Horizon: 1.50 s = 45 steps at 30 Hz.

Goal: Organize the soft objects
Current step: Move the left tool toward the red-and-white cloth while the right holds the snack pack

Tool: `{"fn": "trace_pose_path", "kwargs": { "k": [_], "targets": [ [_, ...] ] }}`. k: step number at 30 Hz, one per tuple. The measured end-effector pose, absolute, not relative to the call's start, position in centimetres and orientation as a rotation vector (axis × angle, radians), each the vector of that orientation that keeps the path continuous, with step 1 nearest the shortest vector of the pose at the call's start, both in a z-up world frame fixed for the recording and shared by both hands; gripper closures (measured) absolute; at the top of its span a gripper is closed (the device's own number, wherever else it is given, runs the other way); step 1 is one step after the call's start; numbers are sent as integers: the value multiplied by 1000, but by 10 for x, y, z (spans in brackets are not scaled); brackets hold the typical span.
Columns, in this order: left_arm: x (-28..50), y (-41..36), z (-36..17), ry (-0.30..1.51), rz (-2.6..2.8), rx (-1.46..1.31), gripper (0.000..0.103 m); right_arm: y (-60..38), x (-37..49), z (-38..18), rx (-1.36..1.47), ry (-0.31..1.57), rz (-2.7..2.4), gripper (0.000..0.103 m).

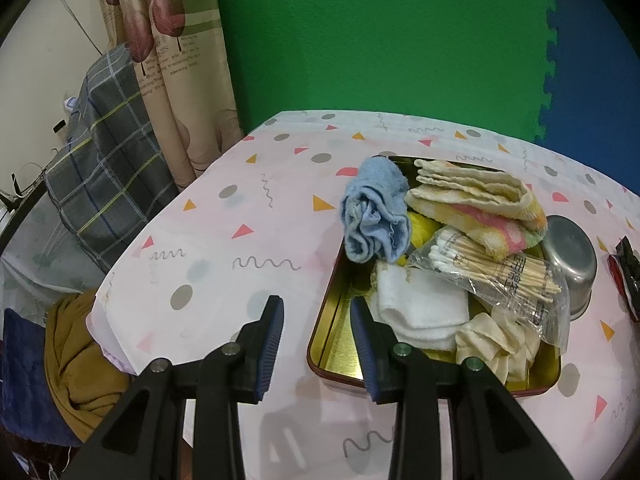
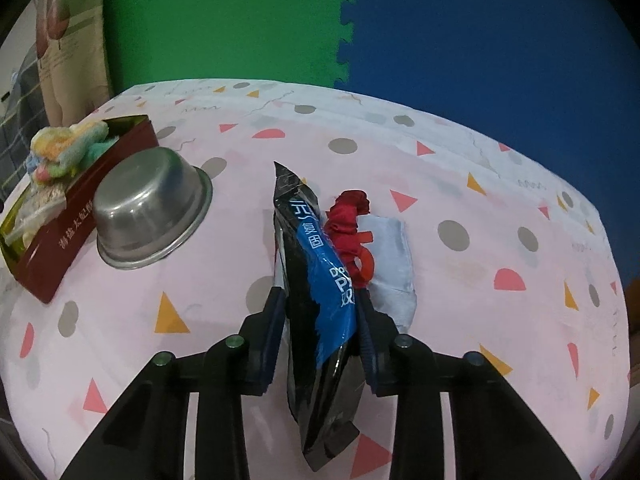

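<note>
A red tin with a gold inside (image 1: 332, 344) sits on the table and holds a rolled blue towel (image 1: 374, 216), a folded pastel towel (image 1: 476, 204), a white cloth (image 1: 420, 312), a cream scrunchie (image 1: 496, 344) and a bag of cotton swabs (image 1: 508, 268). My left gripper (image 1: 318, 312) is open and empty at the tin's near left corner. My right gripper (image 2: 320, 300) is shut on a black and blue pouch (image 2: 316, 280), held upright above the table. A red scrunchie (image 2: 348, 224) and a pale blue cloth (image 2: 390, 256) lie just behind the pouch.
An upturned steel bowl (image 2: 152, 212) stands right of the tin (image 2: 80, 216); it also shows in the left wrist view (image 1: 572, 264). A curtain (image 1: 172, 80) and plaid fabric (image 1: 108, 152) hang past the table's left edge. Green and blue foam mats (image 2: 280, 20) form the back wall.
</note>
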<state>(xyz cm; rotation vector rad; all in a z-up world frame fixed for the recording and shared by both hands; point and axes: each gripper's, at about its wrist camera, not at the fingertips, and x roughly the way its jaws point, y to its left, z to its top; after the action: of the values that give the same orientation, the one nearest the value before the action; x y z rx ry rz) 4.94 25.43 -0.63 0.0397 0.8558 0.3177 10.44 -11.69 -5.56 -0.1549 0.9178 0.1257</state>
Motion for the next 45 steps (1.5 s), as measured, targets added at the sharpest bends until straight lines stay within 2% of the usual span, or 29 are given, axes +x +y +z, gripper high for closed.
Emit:
{"fn": "trace_pose_path", "kwargs": {
  "k": [7,25,40,44,45],
  "targets": [
    [49,254,-7,852,320,42,68,-118,97,-50,-151,892,121,79],
    [49,255,-9,869,324,25,68,-148,82,-28,-24,852,118,79],
    [50,252,-10,872,319,35,68,-194,91,-19,196,838,77,75],
    [49,248,-10,863,309,47,68,-203,99,-15,171,830,28,76],
    [49,247,-10,861,306,53,68,-205,101,-12,158,825,15,80]
  ]
}}
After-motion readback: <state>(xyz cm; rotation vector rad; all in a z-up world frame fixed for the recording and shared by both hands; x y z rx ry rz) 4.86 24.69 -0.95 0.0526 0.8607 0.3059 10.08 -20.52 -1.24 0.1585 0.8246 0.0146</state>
